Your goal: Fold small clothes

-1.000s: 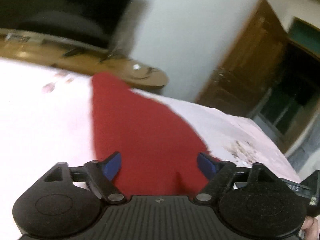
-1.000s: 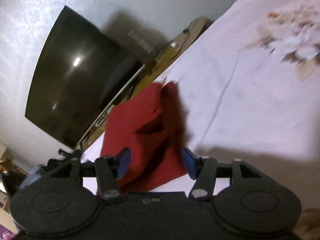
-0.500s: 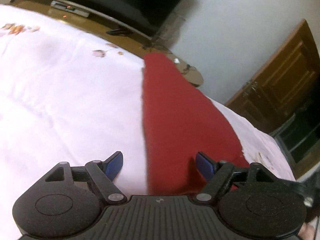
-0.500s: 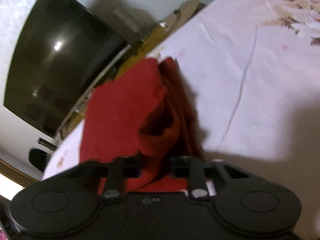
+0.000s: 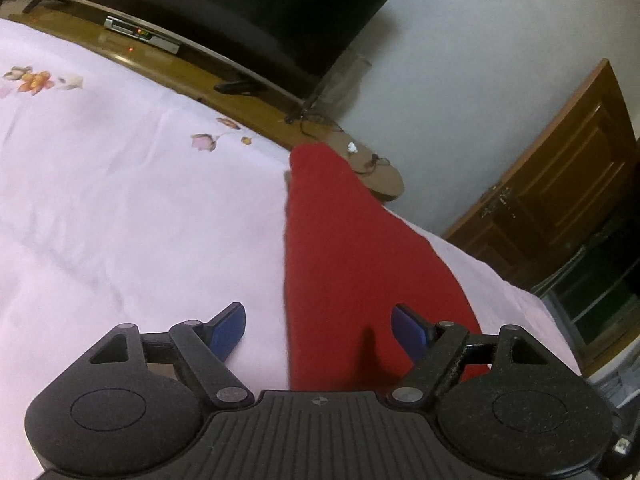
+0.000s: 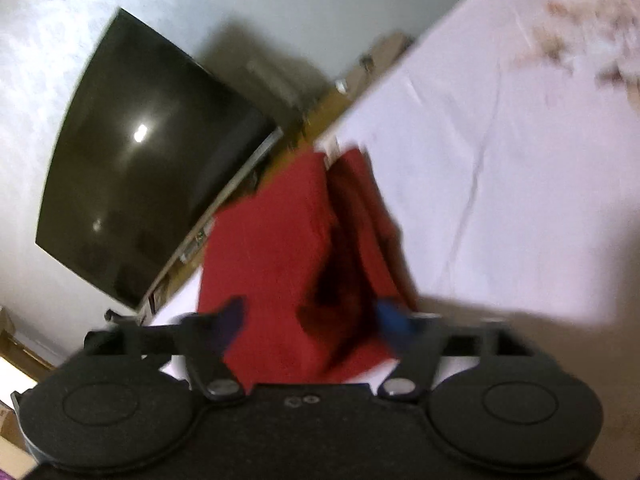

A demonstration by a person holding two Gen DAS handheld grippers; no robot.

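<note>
My left gripper (image 5: 320, 330) and right gripper (image 6: 312, 320) were spread apart, grasping nothing; the red cloth (image 5: 352, 256) between them looked soft and floppy, so I'd pinch its near edge.

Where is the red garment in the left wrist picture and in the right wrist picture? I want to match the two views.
Left wrist: the red garment runs from centre down to the bottom, reaching between the open tongs, on the pink sheet.
Right wrist: the red garment is at lower centre, blurred, partly folded over itself.
Shared landmark: the dark television beyond the bed.
</note>
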